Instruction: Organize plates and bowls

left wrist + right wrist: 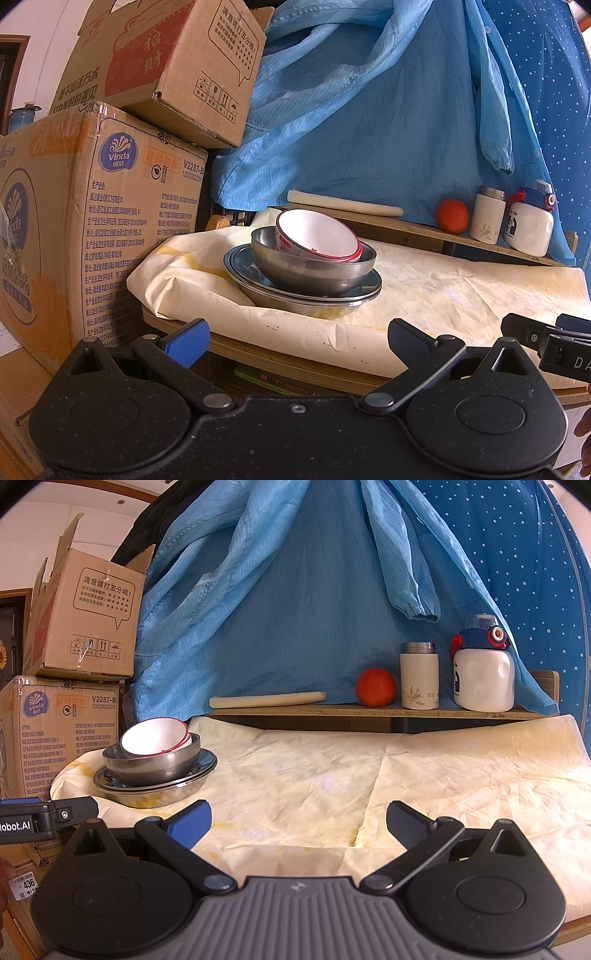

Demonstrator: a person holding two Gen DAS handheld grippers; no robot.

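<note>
A stack of dishes is seen at the left end of the cloth-covered surface (369, 775): a white ceramic bowl with a red rim (317, 236) lies tilted inside a round steel bowl (314, 267), which rests on shallow steel plates (303, 291). The left tongs (297, 341) are held wide and empty in the lower centre of the left view, short of the stack. The right tongs (299, 821) are likewise spread wide, holding nothing, above bare cloth, with the stack at middle left of that view.
</note>
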